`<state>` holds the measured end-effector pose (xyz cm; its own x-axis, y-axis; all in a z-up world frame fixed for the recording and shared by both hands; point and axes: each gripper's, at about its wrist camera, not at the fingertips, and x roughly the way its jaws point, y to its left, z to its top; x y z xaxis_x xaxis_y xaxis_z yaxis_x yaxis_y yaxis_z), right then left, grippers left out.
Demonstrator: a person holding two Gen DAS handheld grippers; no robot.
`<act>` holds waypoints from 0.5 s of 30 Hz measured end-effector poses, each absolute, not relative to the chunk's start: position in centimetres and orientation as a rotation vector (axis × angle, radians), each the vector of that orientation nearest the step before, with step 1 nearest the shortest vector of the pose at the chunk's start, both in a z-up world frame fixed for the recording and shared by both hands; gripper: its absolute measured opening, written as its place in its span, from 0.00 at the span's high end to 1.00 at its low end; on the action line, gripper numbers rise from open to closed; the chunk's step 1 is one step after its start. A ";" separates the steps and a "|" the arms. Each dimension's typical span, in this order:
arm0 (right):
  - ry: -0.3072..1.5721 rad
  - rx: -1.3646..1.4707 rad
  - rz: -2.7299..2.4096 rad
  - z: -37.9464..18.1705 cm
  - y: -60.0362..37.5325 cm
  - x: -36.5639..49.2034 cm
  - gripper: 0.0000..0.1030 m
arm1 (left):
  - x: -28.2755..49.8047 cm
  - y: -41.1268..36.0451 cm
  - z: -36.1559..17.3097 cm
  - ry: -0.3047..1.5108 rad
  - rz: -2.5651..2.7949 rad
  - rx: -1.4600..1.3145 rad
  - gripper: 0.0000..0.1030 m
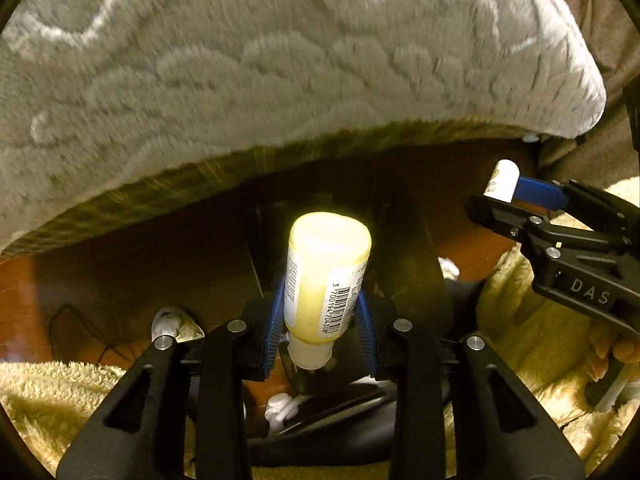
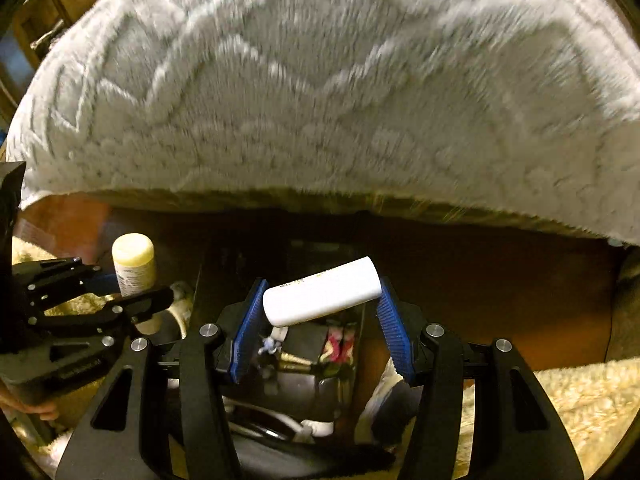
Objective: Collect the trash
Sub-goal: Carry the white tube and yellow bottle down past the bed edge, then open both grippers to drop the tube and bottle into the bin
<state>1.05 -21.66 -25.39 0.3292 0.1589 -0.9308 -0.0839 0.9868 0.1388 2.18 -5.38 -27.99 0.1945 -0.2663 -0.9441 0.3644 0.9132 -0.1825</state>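
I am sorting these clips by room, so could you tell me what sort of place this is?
Probably a bedroom or living room at home: a plush grey blanket draped over furniture, a cream fleece throw, and a reddish wooden floor cluttered with belongings.

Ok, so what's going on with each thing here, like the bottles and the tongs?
Yellow bottle: cap down, bottom up, squeezed between the left tongs.
White tube: lying crosswise and tilted, clamped between the right tongs.
Left tongs: shut on the yellow bottle.
Right tongs: shut on the white tube.
Grey blanket: spread out, its edge hanging over a dark gap.
Bin bag: open below, with rubbish inside.
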 end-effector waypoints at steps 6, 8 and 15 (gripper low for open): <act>1.256 0.091 0.157 -26.6 -21.6 1.5 0.46 | 2.3 -6.4 -28.9 1.327 -0.463 0.109 0.70; 1.259 0.099 0.158 -26.9 -21.4 1.9 0.45 | 2.1 -6.4 -29.2 1.335 -0.465 0.109 0.70; 1.261 0.126 0.152 -27.9 -22.4 1.8 0.43 | 1.5 -6.0 -29.8 1.336 -0.463 0.109 0.66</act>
